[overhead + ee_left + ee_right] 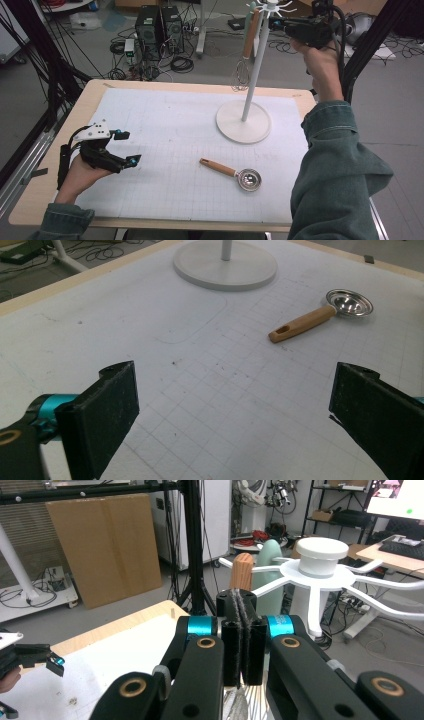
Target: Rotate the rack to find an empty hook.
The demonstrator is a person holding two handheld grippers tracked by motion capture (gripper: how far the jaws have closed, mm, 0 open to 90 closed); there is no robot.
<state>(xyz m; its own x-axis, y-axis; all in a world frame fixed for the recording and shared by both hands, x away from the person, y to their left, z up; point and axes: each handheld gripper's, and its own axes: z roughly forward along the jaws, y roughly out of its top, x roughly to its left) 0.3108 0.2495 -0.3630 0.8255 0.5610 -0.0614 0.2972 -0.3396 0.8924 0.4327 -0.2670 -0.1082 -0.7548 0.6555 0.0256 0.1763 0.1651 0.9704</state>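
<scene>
Hanging on one stand [244, 122]: one whisk [248, 45]; one strainer [235, 173] lies flat.

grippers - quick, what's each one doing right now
Left gripper: open, empty, above the mat.
Right gripper: shut on the whisk at the rack.

I find no writing, label, brand or number I can read anywhere. The mat [165, 125] on my table carries a faint printed grid without figures, and the screen [400, 497] behind the stand is too blurred to read.
</scene>
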